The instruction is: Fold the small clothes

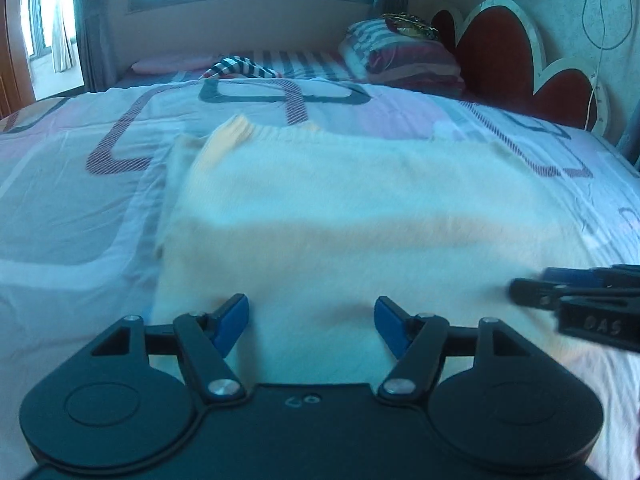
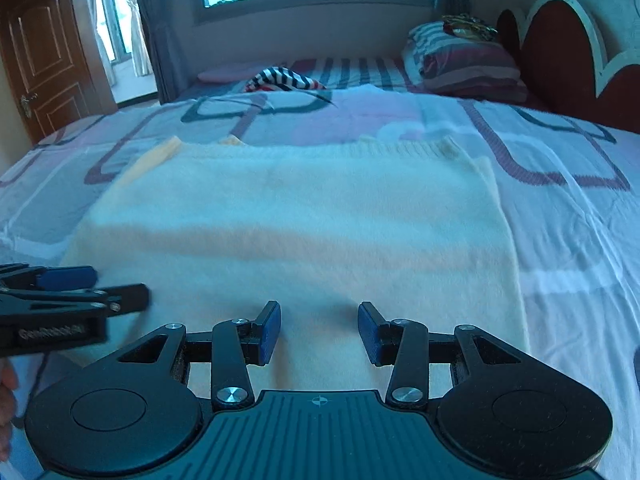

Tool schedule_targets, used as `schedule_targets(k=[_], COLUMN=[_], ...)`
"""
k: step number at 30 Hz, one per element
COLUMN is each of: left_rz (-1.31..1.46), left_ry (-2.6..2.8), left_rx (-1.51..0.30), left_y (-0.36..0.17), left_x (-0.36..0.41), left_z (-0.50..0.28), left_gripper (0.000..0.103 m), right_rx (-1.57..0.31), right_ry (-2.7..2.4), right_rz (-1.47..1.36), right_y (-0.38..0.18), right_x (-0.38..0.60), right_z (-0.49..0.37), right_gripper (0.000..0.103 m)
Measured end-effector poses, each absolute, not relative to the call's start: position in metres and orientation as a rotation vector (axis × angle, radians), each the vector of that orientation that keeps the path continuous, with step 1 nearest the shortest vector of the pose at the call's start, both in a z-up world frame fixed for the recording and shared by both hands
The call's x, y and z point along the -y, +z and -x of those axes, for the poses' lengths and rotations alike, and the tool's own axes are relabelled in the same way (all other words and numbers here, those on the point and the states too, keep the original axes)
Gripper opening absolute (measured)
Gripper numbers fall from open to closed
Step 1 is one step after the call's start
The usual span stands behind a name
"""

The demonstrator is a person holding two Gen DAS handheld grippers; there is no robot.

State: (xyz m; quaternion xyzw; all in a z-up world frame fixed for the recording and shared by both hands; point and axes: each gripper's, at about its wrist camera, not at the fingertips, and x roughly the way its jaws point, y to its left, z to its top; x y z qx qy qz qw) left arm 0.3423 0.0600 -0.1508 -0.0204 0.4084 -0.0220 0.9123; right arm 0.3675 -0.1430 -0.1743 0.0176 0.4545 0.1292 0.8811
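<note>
One big bed (image 1: 60, 208) fills the room, with a sheet of pink, white and grey shapes. One red headboard (image 1: 496, 52) with round bumps stands at its far right end. One cream sweater (image 1: 340, 208) lies flat in the middle of the bed, right in front of both grippers. It has a pale yellow band across it and yellow trim on its far edge. One striped pillow (image 1: 404, 54) sits far back by the headboard. One small striped cloth (image 1: 236, 67) lies crumpled past the sweater.

There are two grippers, each with two blue pads. The left gripper (image 1: 311, 322) is over the near edge of the sweater; its jaws are wide apart and hold nothing. A little "60" is scribbled on its body. The right gripper (image 2: 319, 330) is also over the near edge, jaws apart, with nothing pinched. Seen from the right side, the left gripper shows blurry writing, maybe "GenRobot".
</note>
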Motion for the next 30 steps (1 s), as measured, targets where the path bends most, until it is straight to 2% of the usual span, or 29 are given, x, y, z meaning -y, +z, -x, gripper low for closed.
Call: schedule_targets(k=[13, 18, 30], left_rz=[0.004, 0.005, 0.219], left_ry=[-0.035, -0.024, 0.002], left_rx=[-0.842, -0.848, -0.839], left_y=[-0.153, -0.152, -0.127], left_x=[-0.059, -0.057, -0.086], left_z=[-0.327, -0.328, -0.297], left_gripper=[0.07, 0.072, 0.075], right_rx=[-0.959, -0.95, -0.936], right_ry=[0.16, 0.141, 0.197], right_rz=[-0.012, 0.01, -0.094], right_y=[-0.181, -0.184, -0.162], right_x=[0.181, 0.173, 0.17], right_z=[-0.343, -0.343, -0.347], right_gripper=[0.043, 0.047, 0.048])
